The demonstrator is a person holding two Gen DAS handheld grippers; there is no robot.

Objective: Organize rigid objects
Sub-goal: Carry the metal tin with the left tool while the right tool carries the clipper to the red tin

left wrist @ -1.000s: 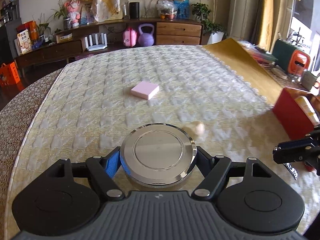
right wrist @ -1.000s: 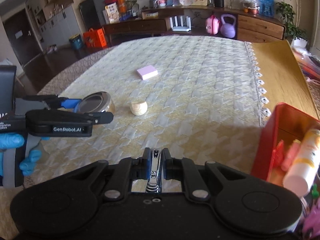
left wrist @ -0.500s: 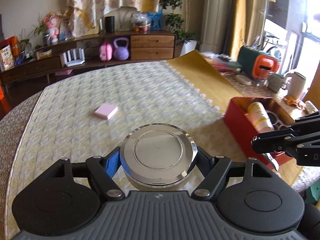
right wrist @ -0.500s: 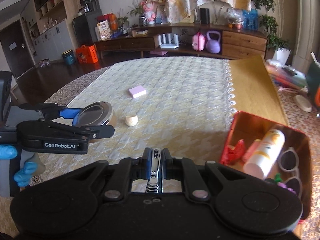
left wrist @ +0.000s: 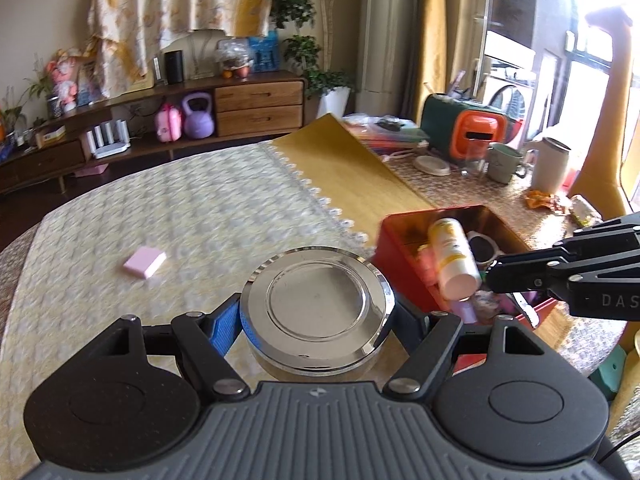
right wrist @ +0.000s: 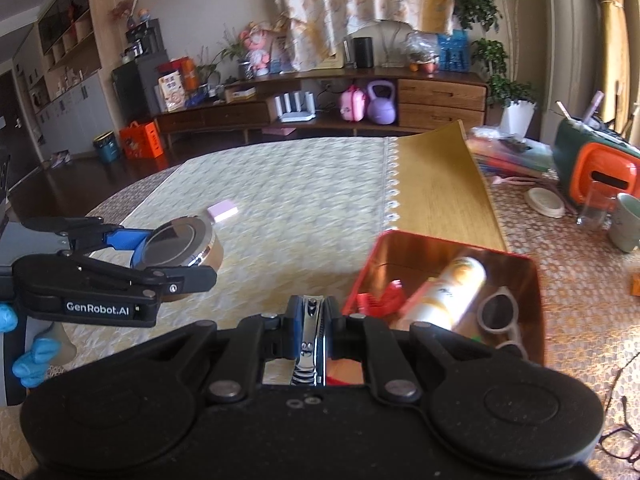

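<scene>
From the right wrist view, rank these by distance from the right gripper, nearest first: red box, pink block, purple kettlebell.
1. Red box: just ahead and to the right of the right gripper, which is shut on the nail clipper.
2. Pink block: mid-table, ahead and left.
3. Purple kettlebell: far off, on the low sideboard shelf.

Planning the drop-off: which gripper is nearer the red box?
Right. The right gripper, shut on a nail clipper, hangs at the red box rim; the left gripper, holding the round tin, sits beside it.
</scene>
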